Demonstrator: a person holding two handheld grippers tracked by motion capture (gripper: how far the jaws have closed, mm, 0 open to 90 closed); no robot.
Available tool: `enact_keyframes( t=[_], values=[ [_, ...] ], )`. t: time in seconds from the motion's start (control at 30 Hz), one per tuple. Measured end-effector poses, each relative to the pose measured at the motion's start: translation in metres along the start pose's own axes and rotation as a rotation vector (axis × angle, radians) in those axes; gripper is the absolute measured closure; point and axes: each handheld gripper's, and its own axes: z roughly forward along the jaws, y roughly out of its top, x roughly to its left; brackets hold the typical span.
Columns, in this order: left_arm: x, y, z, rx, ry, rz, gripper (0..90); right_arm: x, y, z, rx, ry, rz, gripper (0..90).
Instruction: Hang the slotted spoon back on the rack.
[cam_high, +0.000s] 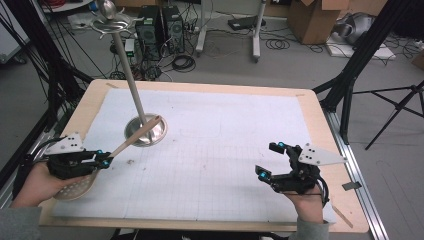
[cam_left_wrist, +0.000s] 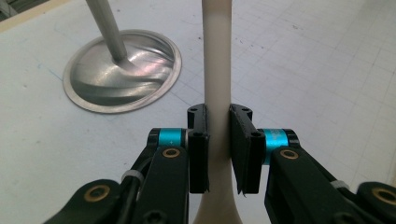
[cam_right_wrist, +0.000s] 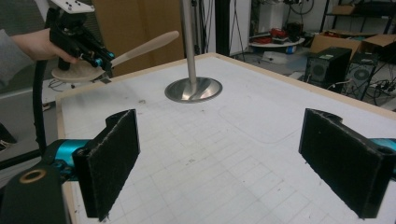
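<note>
The left gripper (cam_high: 104, 161) sits at the near left corner of the tabletop (cam_high: 90, 102), its jaws pinched on the pale handle of a slotted spatula (cam_left_wrist: 216, 70). In the left gripper view both pads press flat on the handle's sides, just above where it flares toward the blade. The perforated blade hangs under the hand off the near edge, and the handle points away and up toward the stand's round metal base (cam_high: 146, 130); its tip crosses in front of that base in the high view. The right gripper (cam_high: 271, 160) rests well to the right of the stand, near the front edge, with its jaws spread wide and nothing between them.

The step in hand looks like carrying the spatula to the stand, probably to hang it on the hooks at the top of the leaning pole (cam_high: 129, 70). The next move would call for raising the utensil well above the base, bringing the handle's end up to a hook, and keeping the grip firm, since the blade's weight hangs behind the pinch.

A white gridded mat (cam_high: 225, 150) covers the wooden top beyond the base. Behind it the grey floor holds computer towers (cam_high: 160, 25), loose cables, cardboard boxes (cam_high: 320, 17) and black tripod legs.
</note>
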Motion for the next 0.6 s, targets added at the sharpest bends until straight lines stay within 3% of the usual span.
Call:
enact_keyframes(
  t=[0.6],
  values=[
    [0.011,0.004,-0.034,-0.058,0.061,-0.027,77.7,-0.001,0.002,0.004,-0.006,0.008,-0.006,11.6]
  ],
)
